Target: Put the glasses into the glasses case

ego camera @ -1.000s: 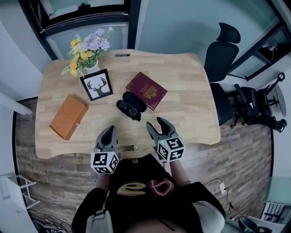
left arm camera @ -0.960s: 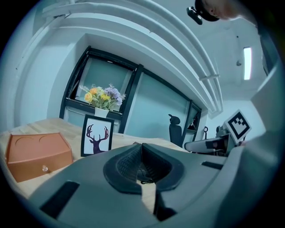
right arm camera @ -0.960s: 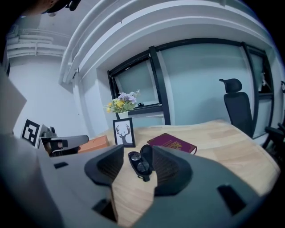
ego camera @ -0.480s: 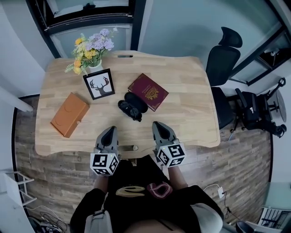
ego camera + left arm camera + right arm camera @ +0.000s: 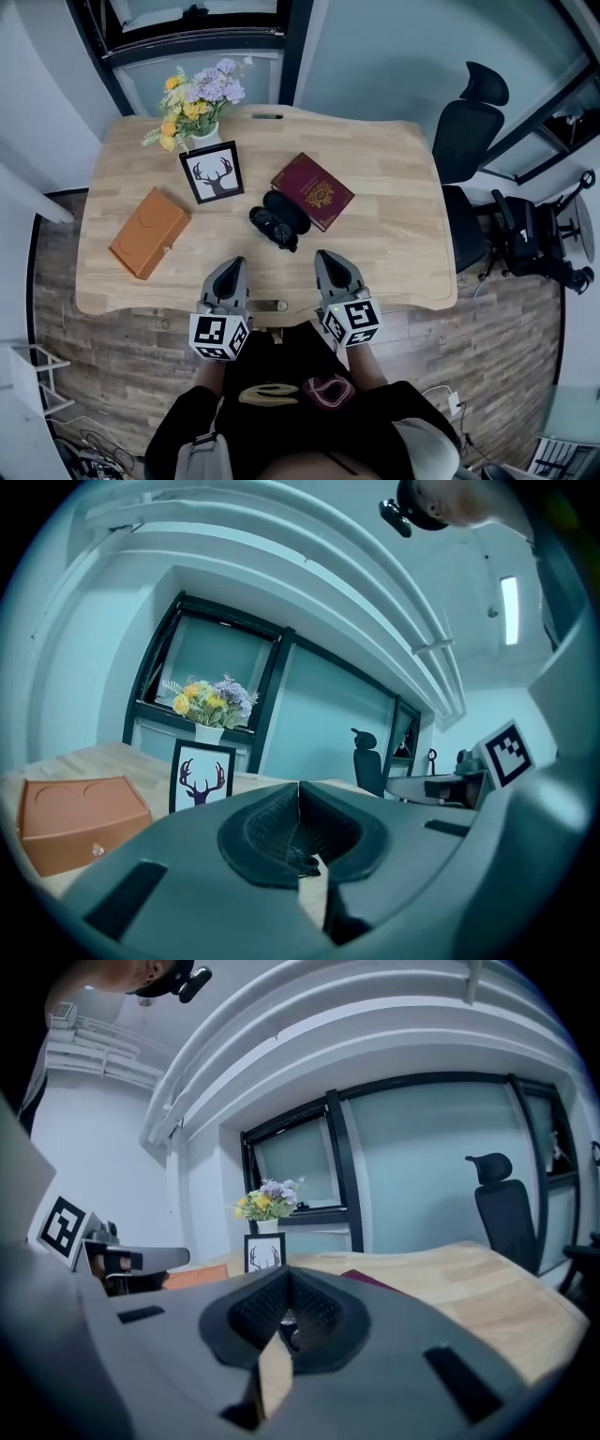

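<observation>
With left gripper (image 5: 229,270) and right gripper (image 5: 330,262) jaws pressed together empty, reaching in unopened risks shoving glasses (image 5: 278,223) into the book (image 5: 314,190).

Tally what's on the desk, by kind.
Glasses: 1
Orange glasses case: 1
Maroon book: 1
Framed deer picture: 1
Vase of flowers: 1
Total: 5

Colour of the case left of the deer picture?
The case is plain orange-brown, seen best in the head view.
</observation>
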Available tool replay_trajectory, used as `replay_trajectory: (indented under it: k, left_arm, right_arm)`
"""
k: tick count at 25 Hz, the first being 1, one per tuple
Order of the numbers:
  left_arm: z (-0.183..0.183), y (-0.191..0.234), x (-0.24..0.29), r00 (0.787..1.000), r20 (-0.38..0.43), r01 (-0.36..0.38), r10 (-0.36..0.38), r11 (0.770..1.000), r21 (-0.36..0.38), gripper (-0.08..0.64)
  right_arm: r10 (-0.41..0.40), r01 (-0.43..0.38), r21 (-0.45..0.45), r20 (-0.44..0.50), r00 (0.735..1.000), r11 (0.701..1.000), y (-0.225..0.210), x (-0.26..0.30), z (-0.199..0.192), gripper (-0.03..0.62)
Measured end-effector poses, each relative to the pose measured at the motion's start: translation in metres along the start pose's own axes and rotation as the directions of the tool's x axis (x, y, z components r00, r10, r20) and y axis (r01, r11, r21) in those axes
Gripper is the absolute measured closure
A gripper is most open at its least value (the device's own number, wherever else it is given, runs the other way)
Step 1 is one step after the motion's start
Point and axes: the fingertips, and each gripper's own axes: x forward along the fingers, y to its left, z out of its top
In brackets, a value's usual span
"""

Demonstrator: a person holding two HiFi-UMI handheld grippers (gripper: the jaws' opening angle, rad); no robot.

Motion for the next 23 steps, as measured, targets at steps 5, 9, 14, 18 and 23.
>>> replay_trajectory:
  k: [5, 9, 14, 18, 23]
  left_arm:
    - [-0.002, 0.001, 0.001, 1.0, -0.002, -0.012, 0.012, 1.0, -0.004, 0.541]
    - [-0.002, 0.001, 0.005, 1.0, -0.006, -0.016, 0.016, 1.0, -0.001, 0.541]
    - [-0.003, 0.0, 0.01, 1.0, -0.009, -0.02, 0.02, 1.0, -0.002, 0.541]
    - [-0.003, -0.001, 0.012, 1.0, -0.01, -0.025, 0.025, 1.0, 0.001, 0.541]
    - [-0.002, 0.0, 0.015, 0.999, -0.008, -0.041, 0.041, 0.999, 0.008, 0.541]
  right_arm:
    - [-0.003, 0.003, -0.02, -0.014, 1.0, 1.0, -0.003, 0.005, -0.001, 0.581]
    - [-0.002, 0.001, -0.042, -0.02, 1.0, 0.999, -0.006, 0.01, 0.0, 0.582]
    - [0.013, -0.015, -0.065, -0.031, 0.999, 0.998, -0.007, 0.015, -0.001, 0.581]
    - [0.018, -0.02, -0.065, -0.028, 0.999, 0.998, -0.01, 0.017, 0.0, 0.581]
    - [0.029, -0.032, -0.069, -0.036, 0.999, 0.997, -0.013, 0.02, -0.003, 0.581]
